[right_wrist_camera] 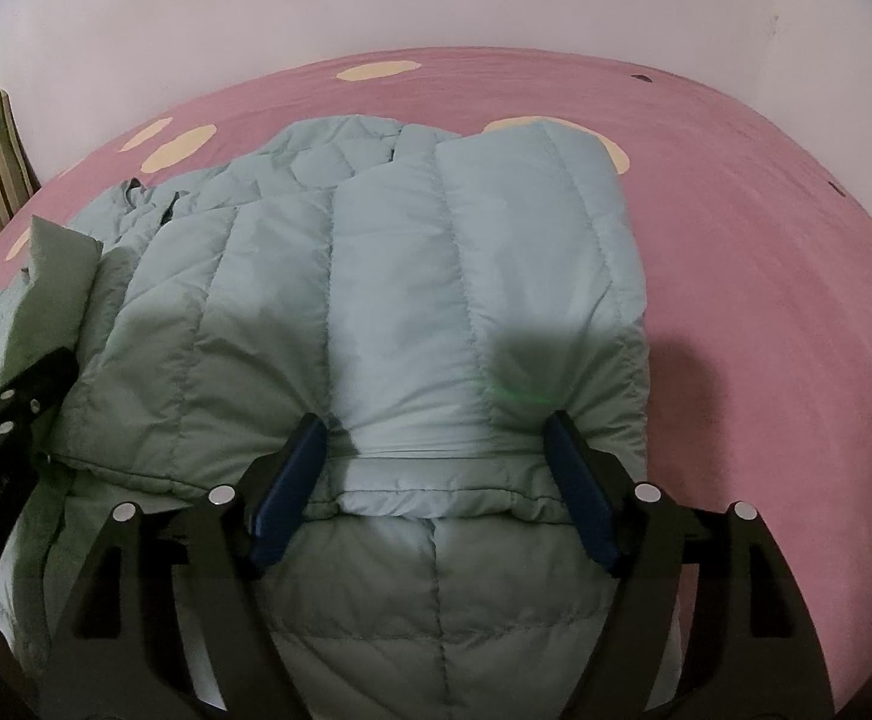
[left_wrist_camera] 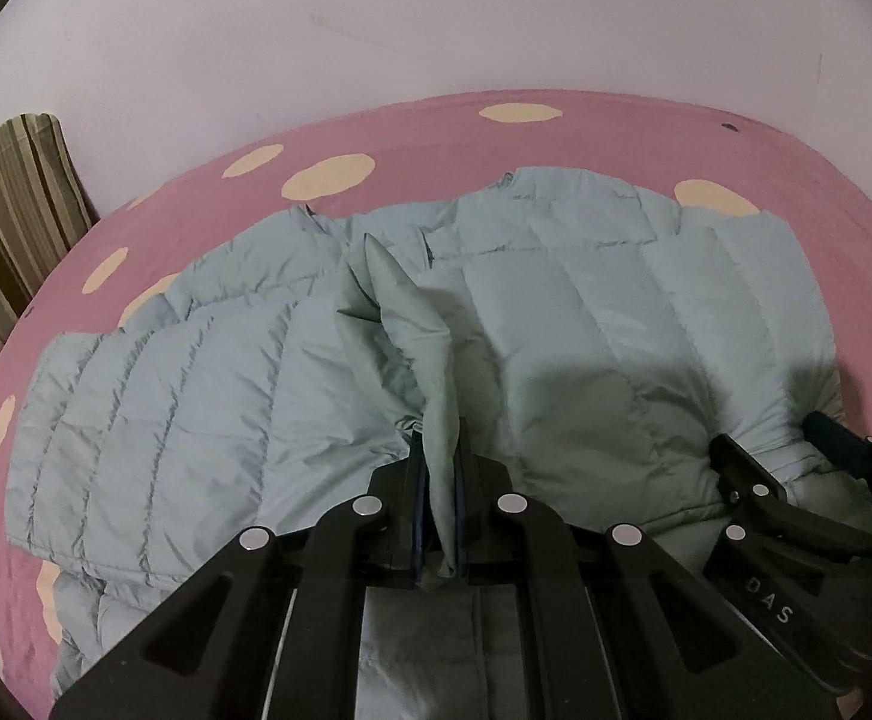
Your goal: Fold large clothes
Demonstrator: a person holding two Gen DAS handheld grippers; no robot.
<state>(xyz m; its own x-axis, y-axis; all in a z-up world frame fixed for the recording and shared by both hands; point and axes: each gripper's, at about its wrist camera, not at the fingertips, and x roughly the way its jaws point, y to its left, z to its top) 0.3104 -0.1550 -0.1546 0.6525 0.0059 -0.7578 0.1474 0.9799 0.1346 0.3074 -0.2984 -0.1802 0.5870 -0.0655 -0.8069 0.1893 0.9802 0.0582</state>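
Pale-blue quilted nylon, our puffer jacket lies spread on the pink spotted bedsheet, one side folded over. We pinch a thin flap of it in the left gripper, jaws pressed together on the fabric. Our right gripper straddles the folded edge, jaws spread. Slick shell could slide from that narrow pinch, and the puffy fold may spring open, since nothing clamps it.

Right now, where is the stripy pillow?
The striped pillow is at the far left edge of both wrist views, standing against the white wall at the corner of the pink spotted bedsheet, left of the puffy jacket.
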